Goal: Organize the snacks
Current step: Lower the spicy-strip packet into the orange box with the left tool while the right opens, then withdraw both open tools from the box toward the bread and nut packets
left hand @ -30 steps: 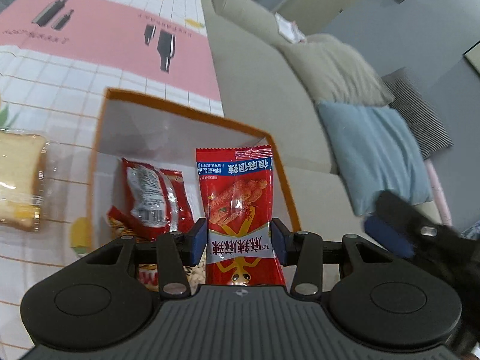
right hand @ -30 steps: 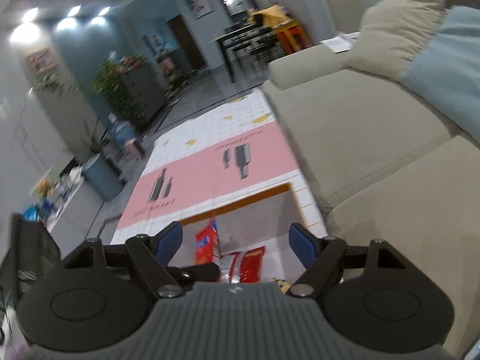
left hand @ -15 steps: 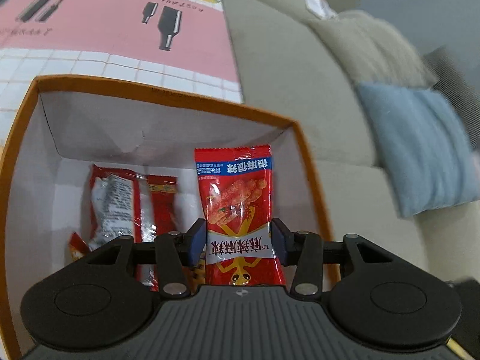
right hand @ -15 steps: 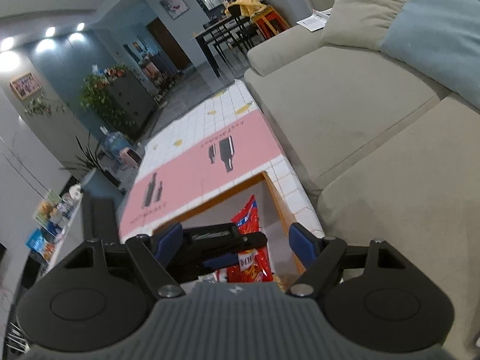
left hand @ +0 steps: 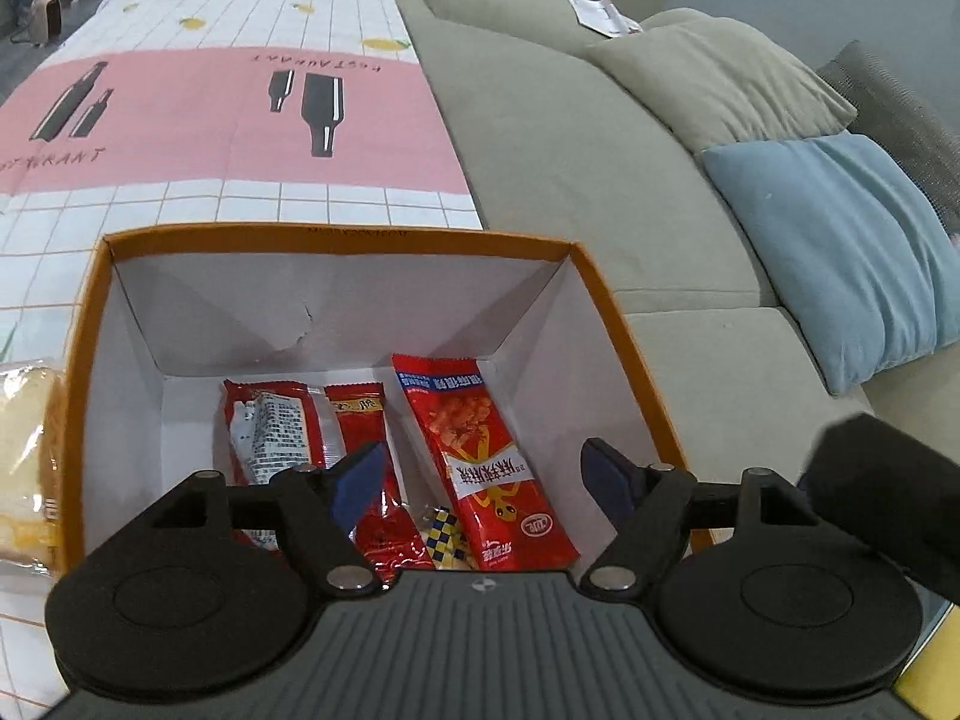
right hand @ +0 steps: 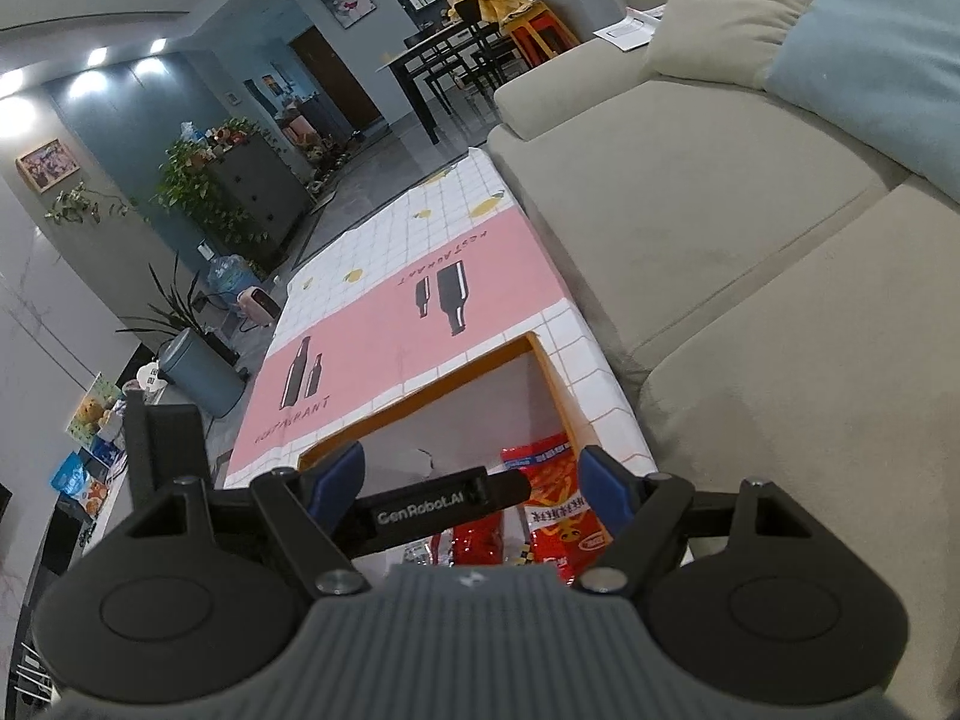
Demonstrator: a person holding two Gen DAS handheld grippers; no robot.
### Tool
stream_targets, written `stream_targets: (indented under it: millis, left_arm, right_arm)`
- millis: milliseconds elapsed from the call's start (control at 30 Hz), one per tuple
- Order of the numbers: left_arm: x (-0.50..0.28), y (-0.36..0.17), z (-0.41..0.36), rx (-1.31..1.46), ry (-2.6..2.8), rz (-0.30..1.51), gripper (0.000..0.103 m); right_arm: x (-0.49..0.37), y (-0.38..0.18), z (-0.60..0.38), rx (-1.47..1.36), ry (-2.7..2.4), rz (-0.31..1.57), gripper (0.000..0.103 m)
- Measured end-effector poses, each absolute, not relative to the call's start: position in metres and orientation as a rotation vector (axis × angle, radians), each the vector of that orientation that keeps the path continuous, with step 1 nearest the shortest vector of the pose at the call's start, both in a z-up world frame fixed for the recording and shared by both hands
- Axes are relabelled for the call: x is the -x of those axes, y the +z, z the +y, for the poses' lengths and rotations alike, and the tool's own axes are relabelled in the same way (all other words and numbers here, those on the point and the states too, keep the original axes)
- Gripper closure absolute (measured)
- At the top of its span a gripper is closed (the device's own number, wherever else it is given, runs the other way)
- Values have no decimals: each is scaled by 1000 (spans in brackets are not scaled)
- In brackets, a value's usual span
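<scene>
An orange-rimmed white box (left hand: 336, 235) stands on the checked cloth. Inside, a red snack packet (left hand: 480, 456) leans by the right wall, loose. Two more red packets (left hand: 282, 432) lie to its left. My left gripper (left hand: 483, 459) hangs over the box with its jaws opening wide, and the pads touch nothing. In the right wrist view my right gripper (right hand: 471, 468) is open and empty above the box (right hand: 540, 360). The left gripper's black body crosses between the right gripper's fingers, and the red packet (right hand: 558, 492) shows below it.
A wrapped slice of bread (left hand: 24, 462) lies left of the box. The pink and white tablecloth (left hand: 210, 120) stretches beyond it. A beige sofa (left hand: 570, 150) with a blue cushion (left hand: 840, 240) runs along the right. A black gripper part (left hand: 888, 504) sits at the right edge.
My left gripper moved over the box and let go of the red packet, which dropped in by the right wall. Its jaws spread wide. The right gripper stayed open.
</scene>
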State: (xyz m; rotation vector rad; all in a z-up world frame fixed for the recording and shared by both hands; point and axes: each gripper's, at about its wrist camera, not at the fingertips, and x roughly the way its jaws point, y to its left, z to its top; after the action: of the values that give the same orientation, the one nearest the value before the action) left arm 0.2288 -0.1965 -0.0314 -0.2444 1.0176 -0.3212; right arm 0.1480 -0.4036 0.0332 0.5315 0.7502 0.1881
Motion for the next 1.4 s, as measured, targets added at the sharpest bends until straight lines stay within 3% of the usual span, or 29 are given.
stream_targets:
  millis: [233, 833, 1033, 1233, 1400]
  left_arm:
    - [-218, -14, -181, 246, -392, 1046, 16]
    - [-143, 89, -94, 259, -356, 781, 16]
    - [-115, 111, -71, 168, -303, 609, 16]
    - [-97, 117, -50, 67, -166, 502, 16]
    - [-103, 103, -23, 45, -39, 514, 15]
  right_arm:
    - [-147, 40, -389, -475, 185, 744, 26]
    - [-119, 87, -349, -487, 293, 641, 26]
    - [-105, 99, -324, -448, 289, 551, 26]
    - [-101, 92, -309, -439, 278, 524, 26]
    - [-97, 87, -292, -244, 212, 507, 26]
